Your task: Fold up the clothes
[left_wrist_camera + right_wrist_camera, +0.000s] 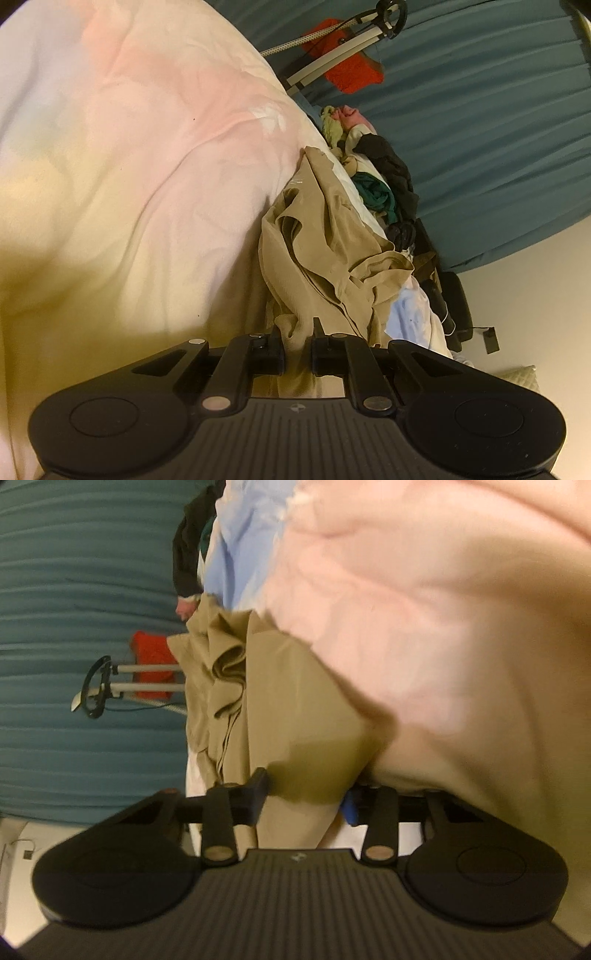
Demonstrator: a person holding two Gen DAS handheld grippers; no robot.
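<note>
One tan garment (325,236), left gripper (298,345) clamped on its fabric, right gripper (306,797) astride it, grip unclear, one clothes heap (384,184) at two o'clock, pastel bedding (147,147), teal curtain (498,129)

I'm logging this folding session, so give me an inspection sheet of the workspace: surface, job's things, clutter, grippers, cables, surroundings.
Surface: pastel bed cover, rumpled, pink and yellow patches.
Job's things: tan garment, crumpled at the cover's edge, one end between each gripper's jaws.
Clutter: heap of clothes beyond it, black, green, pink and light blue pieces mixed.
Grippers: left gripper shut on the tan garment; right gripper has cloth between its jaws, but whether the pads press is unclear.
Cables: thin dark cord by the stand; small box on a wire at the wall.
Surroundings: teal curtain, red cloth on the white-tubed stand, pale wall.
</note>
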